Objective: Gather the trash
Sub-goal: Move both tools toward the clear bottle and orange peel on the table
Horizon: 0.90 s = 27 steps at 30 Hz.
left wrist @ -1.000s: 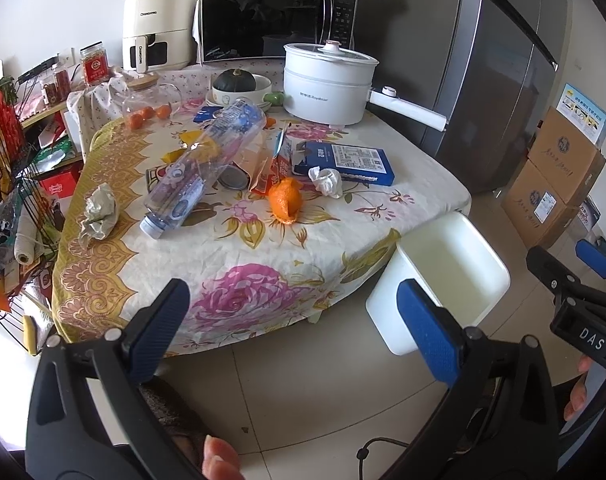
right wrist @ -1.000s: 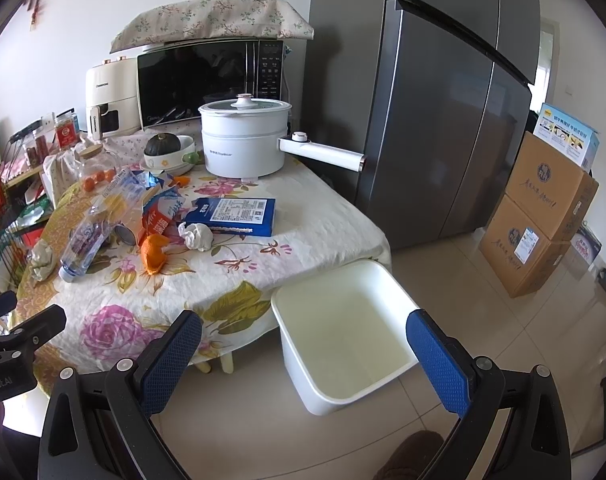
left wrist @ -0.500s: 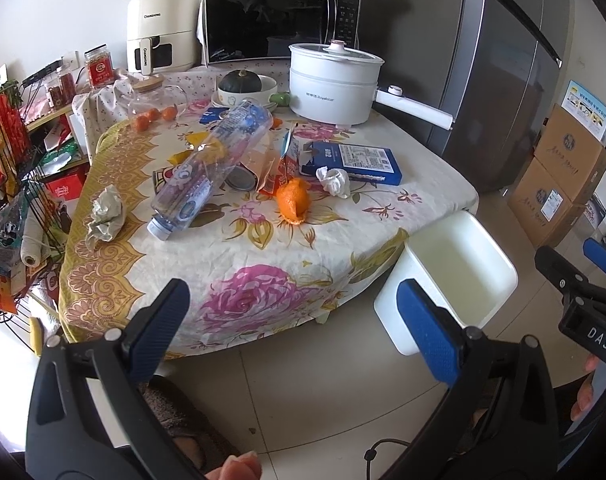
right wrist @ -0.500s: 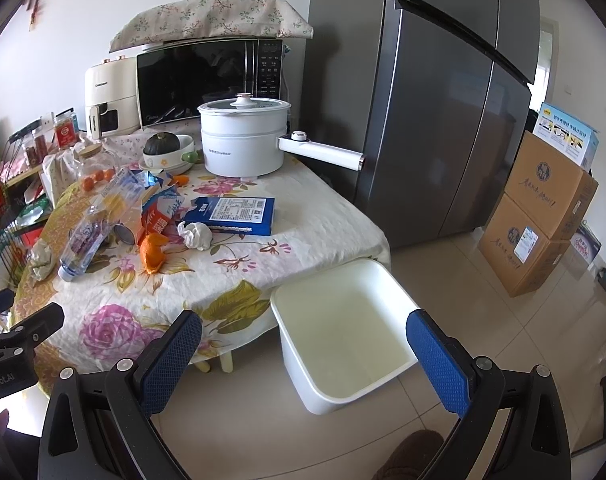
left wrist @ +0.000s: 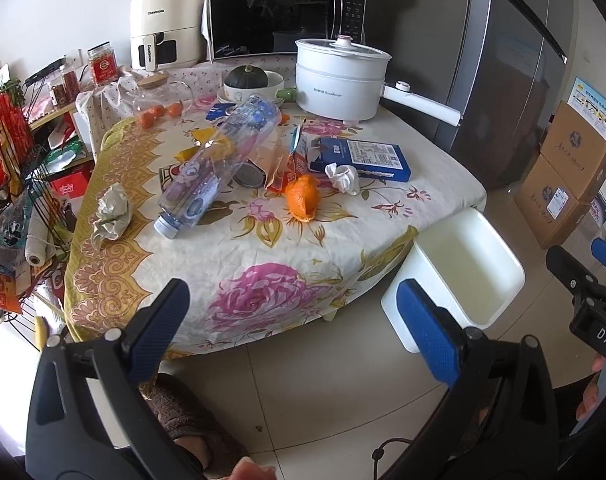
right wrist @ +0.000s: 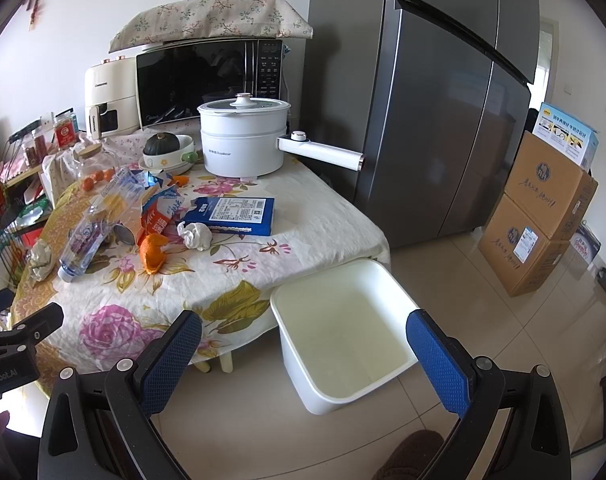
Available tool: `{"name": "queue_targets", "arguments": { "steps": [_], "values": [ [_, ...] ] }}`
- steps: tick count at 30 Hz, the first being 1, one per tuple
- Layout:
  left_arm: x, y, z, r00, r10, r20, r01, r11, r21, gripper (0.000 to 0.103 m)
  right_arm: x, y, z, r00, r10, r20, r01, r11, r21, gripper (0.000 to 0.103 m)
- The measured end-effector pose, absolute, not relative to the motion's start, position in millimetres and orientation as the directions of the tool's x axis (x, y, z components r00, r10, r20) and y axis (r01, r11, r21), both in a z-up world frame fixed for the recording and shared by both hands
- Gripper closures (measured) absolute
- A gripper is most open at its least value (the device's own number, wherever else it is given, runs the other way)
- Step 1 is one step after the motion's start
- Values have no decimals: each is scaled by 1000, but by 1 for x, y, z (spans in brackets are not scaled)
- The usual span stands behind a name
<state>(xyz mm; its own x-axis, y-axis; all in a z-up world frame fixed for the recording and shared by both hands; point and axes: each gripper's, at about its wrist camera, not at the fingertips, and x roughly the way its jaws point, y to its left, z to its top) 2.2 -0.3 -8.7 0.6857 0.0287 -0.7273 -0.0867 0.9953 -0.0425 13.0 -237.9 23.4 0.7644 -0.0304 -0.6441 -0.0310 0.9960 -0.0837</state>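
I have both grippers short of the table with nothing picked up yet: my left gripper (left wrist: 291, 320) and my right gripper (right wrist: 303, 354) each stand with fingers spread wide and empty. The trash lies on the floral tablecloth (left wrist: 263, 280) — a crushed plastic bottle (left wrist: 219, 168), orange peel (left wrist: 302, 199), a crumpled white tissue (left wrist: 343, 178), a wad of grey paper (left wrist: 111, 212) — and the white bin (right wrist: 343, 336) stands open on the floor just beside the table edge. I judge this the approach step; next I should carry one gripper forward over the near trash, likely the peel or bottle, and close on it.
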Motion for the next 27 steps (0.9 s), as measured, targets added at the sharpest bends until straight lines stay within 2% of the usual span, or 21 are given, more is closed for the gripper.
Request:
{"name": "queue_targets", "arguments": {
  "steps": [12, 27],
  "values": [
    [20, 10, -5, 668, -27, -744, -77, 992, -104, 0, 26, -236, 27, 756, -23, -655, -40, 996, -80, 0],
    [58, 15, 20, 645, 52, -762, -36, 999, 38, 0, 76, -210, 60, 761, -8, -649, -109, 984, -141, 0]
  ]
}}
